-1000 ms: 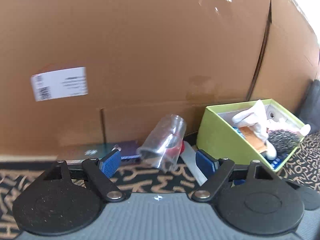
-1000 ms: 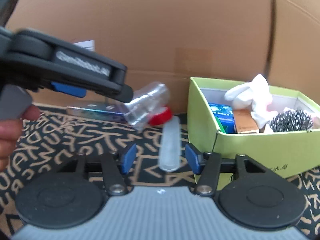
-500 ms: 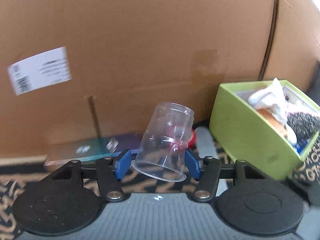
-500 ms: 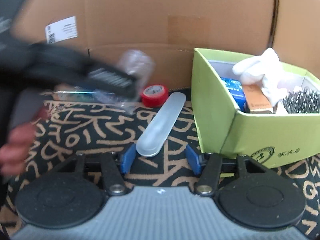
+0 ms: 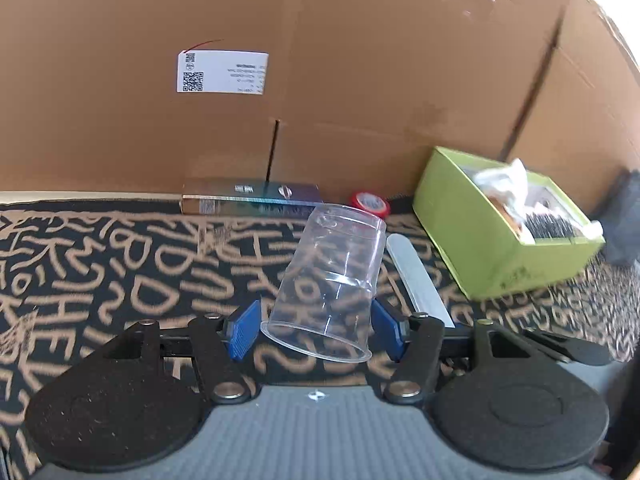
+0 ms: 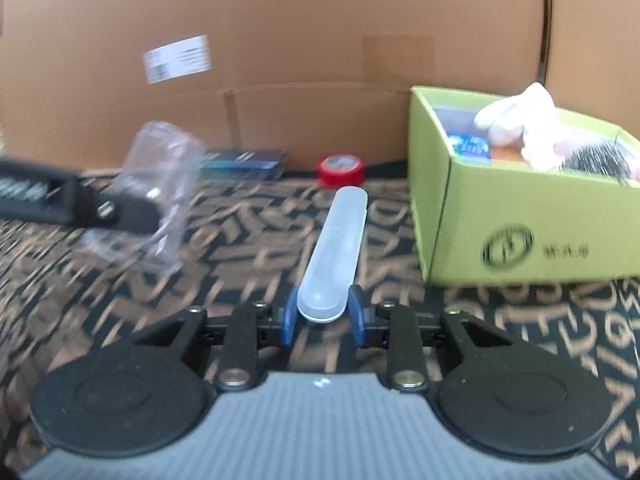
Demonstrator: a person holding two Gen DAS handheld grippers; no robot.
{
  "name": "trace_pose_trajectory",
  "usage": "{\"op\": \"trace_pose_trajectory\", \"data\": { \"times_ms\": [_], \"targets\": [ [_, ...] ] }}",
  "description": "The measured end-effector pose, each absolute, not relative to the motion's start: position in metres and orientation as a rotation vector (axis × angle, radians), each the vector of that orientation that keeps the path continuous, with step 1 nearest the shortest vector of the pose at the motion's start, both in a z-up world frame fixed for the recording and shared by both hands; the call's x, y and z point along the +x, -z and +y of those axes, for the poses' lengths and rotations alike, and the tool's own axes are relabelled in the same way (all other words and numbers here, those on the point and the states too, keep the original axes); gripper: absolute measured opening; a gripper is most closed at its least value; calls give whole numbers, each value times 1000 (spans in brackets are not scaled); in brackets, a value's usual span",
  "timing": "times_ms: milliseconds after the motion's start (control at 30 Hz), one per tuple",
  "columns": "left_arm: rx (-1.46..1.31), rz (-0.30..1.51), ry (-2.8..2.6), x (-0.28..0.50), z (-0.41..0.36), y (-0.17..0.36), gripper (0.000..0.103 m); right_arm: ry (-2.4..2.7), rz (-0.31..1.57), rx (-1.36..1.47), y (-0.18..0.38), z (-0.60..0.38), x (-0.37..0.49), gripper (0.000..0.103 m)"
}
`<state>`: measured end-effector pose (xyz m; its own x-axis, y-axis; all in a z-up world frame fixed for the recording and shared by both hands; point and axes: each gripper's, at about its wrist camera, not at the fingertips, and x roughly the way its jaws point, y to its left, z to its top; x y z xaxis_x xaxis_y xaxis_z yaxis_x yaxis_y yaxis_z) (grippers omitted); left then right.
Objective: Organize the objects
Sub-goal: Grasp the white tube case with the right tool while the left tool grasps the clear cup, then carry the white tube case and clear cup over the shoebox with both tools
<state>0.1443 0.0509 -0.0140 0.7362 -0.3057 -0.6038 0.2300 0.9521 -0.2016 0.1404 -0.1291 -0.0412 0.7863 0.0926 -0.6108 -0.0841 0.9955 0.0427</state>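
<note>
The clear plastic cup (image 5: 328, 288), upside down and tilted, sits pinched between the blue pads (image 5: 242, 332) of the left gripper (image 5: 314, 330), above the black cloth with tan lettering (image 5: 120, 272). The right gripper (image 6: 322, 316) has just been closing its jaws and now stands narrow around the near end of the frosted toothbrush case (image 6: 334, 248), pads at its sides; whether they press cannot be told. Farther back lie a red tape roll (image 6: 340, 168) and a dark flat box (image 5: 252, 200) against the cardboard wall (image 5: 360, 80), the filled green box (image 6: 520, 220) at right
</note>
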Motion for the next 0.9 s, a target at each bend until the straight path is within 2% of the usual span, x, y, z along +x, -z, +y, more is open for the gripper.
{"op": "trace_pose_trajectory", "data": {
  "times_ms": [200, 300, 400, 500, 633, 767, 900],
  "targets": [
    [-103, 737, 325, 108, 46, 28, 62, -178, 691, -93, 32, -127, 66, 27],
    [-106, 752, 321, 97, 43, 34, 66, -165, 701, -94, 26, -132, 49, 28],
    [-96, 763, 300, 99, 38, 36, 69, -153, 675, -82, 23, -133, 47, 33],
    [-96, 751, 270, 100, 38, 35, 72, -163, 655, -65, 22, -133, 46, 45],
    [-111, 702, 219, 99, 40, 37, 75, -179, 655, -52, 24, -131, 50, 47],
    [-98, 703, 214, 105, 37, 37, 69, -181, 656, -59, 29, -129, 60, 47],
    [-86, 697, 199, 107, 33, 37, 70, -171, 651, -37, 30, -130, 70, 47]
  ]
}}
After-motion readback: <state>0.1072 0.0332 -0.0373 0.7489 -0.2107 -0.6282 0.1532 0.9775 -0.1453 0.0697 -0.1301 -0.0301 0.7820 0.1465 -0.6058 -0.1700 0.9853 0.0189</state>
